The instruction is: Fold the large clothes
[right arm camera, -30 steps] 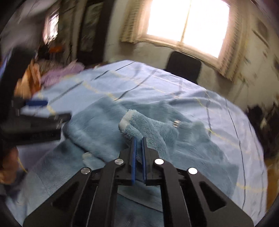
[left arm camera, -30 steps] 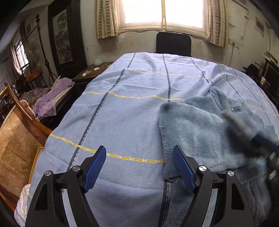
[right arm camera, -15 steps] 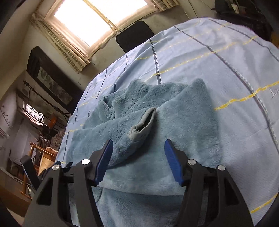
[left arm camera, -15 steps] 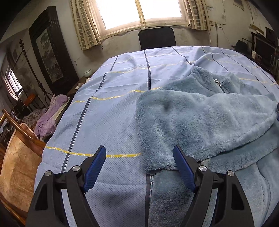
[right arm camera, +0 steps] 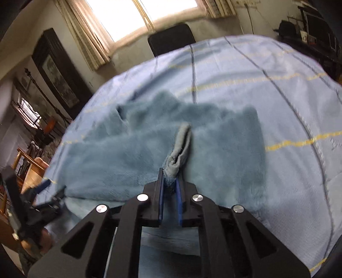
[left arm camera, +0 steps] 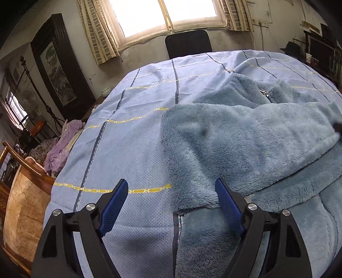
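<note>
- We work over a bed spread with a blue sheet (left arm camera: 132, 139), and the fleece jacket (left arm camera: 245, 145) lies flat on it, toward the sheet's right half, collar end facing the window (left arm camera: 168, 12).
- Our right gripper (right arm camera: 170, 188) is clamped narrow on the sleeve cuff (right arm camera: 180, 145); the cuff stands up out of the pads as a soft open tube, above the middle of the jacket.
- Our left gripper (left arm camera: 171, 196) is spread wide and holds nothing. It hovers over the jacket's left edge, one finger above bare sheet and the other above fleece.
- The step in hand, as we judge it, is laying the sleeve across the body of the jacket.
- To do it well, we carry the cuff low and level across the jacket so the sleeve lands straight, not twisted, and we release only once the cuff rests on the fleece.
- We can bring the left gripper down on the jacket's left edge to pin it, so that the pull on the sleeve does not drag the whole garment across the sheet.
- The thick pile tends to bunch, so we keep the motion slow and smooth out ridges before the next fold.
</note>
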The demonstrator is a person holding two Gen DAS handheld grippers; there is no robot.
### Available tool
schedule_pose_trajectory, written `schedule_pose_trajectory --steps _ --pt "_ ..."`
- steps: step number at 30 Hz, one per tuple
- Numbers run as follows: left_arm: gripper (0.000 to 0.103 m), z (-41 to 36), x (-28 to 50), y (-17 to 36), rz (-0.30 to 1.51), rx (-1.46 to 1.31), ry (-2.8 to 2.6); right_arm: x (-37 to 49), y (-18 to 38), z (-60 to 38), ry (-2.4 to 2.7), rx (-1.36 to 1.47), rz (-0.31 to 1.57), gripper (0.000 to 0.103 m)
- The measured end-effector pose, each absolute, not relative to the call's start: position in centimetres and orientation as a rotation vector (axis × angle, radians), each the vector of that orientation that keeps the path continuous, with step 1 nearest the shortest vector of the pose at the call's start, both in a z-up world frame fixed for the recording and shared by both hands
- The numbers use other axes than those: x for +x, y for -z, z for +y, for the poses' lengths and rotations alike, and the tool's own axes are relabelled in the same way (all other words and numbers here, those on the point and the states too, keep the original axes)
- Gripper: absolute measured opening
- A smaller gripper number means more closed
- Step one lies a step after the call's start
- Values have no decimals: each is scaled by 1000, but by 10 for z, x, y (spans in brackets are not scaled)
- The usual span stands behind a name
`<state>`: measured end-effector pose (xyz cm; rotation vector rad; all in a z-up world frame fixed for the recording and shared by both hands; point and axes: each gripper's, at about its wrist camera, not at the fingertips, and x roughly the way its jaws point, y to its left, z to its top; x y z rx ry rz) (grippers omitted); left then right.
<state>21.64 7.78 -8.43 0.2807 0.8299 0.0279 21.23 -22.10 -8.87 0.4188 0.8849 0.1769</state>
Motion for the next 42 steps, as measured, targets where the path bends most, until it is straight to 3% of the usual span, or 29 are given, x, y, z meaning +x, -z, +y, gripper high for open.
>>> schedule_pose_trajectory --steps 4,9,16,22,24,25,30,32,39,42 --pt "87 88 217 81 842 222 -19 205 70 -226 -122 392 834 20" --pt "87 98 198 41 709 117 23 201 41 -220 -143 336 778 20" --pt "87 30 234 19 764 134 213 228 34 -183 -348 421 796 20" --pt "87 3 277 67 859 147 203 250 74 -182 -341 452 886 18" --pt "87 12 288 85 912 127 179 255 86 -194 -294 451 914 2" --pt "88 19 291 89 927 99 198 256 89 -204 -283 474 917 0" --pt "87 47 286 75 876 34 179 248 83 -245 -180 588 887 0" --pt "87 61 286 70 866 -16 181 241 76 -251 -169 602 857 6" --pt "87 77 301 85 939 -11 80 248 88 -243 -168 546 915 6" --pt "88 79 306 92 970 -20 82 250 92 -246 -164 546 920 1"
